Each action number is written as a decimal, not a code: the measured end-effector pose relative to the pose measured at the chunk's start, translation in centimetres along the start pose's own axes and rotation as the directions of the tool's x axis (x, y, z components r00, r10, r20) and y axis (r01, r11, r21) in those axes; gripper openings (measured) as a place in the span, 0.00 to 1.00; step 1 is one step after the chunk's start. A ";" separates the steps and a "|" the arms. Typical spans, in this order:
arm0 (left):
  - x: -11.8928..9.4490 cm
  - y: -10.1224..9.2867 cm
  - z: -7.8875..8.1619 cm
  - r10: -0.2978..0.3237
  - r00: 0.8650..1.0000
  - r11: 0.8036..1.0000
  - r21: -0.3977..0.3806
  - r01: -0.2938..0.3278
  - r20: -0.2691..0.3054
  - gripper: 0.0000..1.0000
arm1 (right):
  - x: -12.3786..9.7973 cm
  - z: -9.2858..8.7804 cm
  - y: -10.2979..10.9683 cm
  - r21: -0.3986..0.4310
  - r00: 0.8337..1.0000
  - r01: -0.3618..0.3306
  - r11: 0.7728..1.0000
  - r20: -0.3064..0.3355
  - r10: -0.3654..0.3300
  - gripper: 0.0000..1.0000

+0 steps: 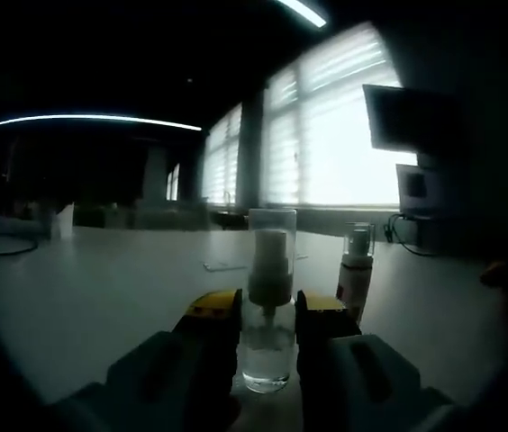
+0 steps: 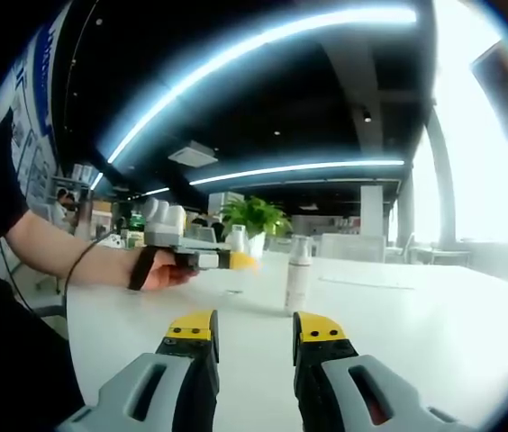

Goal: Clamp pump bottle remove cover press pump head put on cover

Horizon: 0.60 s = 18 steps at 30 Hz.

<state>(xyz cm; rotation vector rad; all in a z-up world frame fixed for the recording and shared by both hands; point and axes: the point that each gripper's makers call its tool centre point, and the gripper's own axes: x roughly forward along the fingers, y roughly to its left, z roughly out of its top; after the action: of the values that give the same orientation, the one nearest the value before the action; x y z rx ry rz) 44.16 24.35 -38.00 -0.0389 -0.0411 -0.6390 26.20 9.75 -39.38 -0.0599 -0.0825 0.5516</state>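
In the left gripper view, the left gripper [image 1: 267, 328] rises from the bottom centre, its yellow-tipped jaws closed against both sides of a clear pump bottle [image 1: 267, 306] that stands upright on the white table [image 1: 101, 297] with its clear cover [image 1: 272, 236] on; a second bottle [image 1: 356, 274] stands just right of it, further back. In the right gripper view, the right gripper [image 2: 254, 346] sits at bottom centre above the table, jaws apart and empty, with the second bottle at centre and a hand [image 2: 159, 270] at left centre holding the left gripper.
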 end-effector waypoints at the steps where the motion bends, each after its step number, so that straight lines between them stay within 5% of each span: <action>1: 0.0 0.1 0.0 -0.002 1.000 1.000 0.000 0.002 0.001 0.15 | 0.0 0.0 0.0 0.000 1.000 0.000 1.000 0.000 0.000 0.27; 18: -2.0 -0.2 1.7 -0.041 0.999 0.999 -0.021 0.041 0.021 0.15 | 0.0 0.0 0.1 -0.003 1.000 0.000 1.000 -0.002 0.000 0.27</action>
<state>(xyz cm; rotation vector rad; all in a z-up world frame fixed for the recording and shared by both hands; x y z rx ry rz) 42.35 25.45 -36.39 -0.0658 -0.0545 -0.6801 26.17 9.86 -39.40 -0.0632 -0.0817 0.5512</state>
